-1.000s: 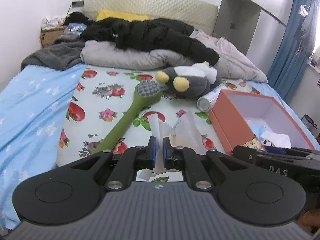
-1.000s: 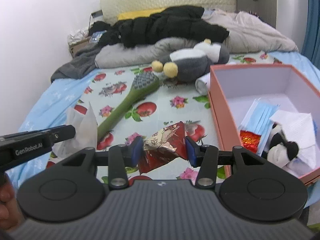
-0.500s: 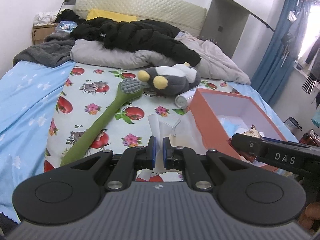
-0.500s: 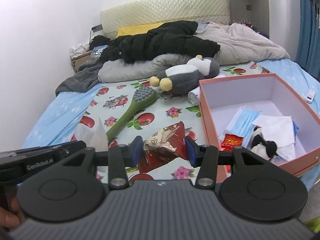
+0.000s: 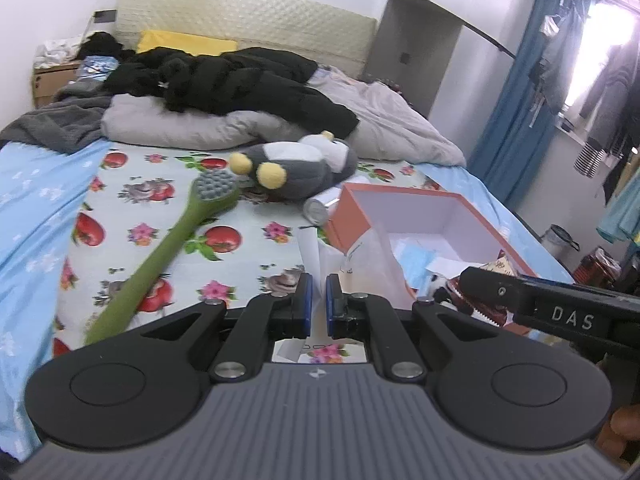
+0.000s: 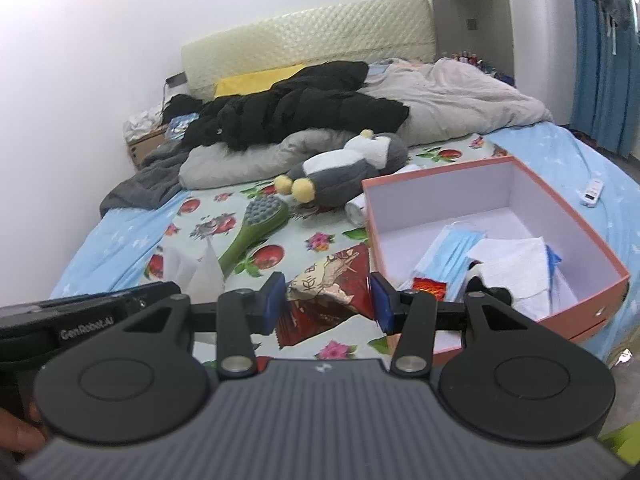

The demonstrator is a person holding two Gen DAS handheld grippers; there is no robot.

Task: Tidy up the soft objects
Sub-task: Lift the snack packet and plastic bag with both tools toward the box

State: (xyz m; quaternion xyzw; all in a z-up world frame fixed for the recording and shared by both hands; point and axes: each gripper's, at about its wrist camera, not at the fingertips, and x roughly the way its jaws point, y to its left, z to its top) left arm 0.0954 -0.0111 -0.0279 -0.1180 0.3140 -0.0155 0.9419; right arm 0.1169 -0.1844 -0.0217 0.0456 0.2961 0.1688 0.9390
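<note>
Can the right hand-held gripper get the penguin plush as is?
Probably not: the right hand-held gripper is shut on a red snack packet. The penguin plush lies uncovered beyond the box, path clear.

A big bed [image 5: 48, 200] fills the room. Its sheet is light blue at the sides, with a cover of red fruit and flowers [image 6: 320, 240] in the middle. At 12 o'clock a cream padded headboard [image 5: 248, 20] stands against a white wall [image 6: 100, 60]. A grey cabinet [image 5: 416, 40] stands at 1 o'clock. Blue curtains [image 5: 516, 100] hang at 2 o'clock, and bright light comes in through a window [image 5: 608, 40] beside them. A brown cardboard box [image 5: 48, 80] sits at 10 o'clock by the wall.
</note>
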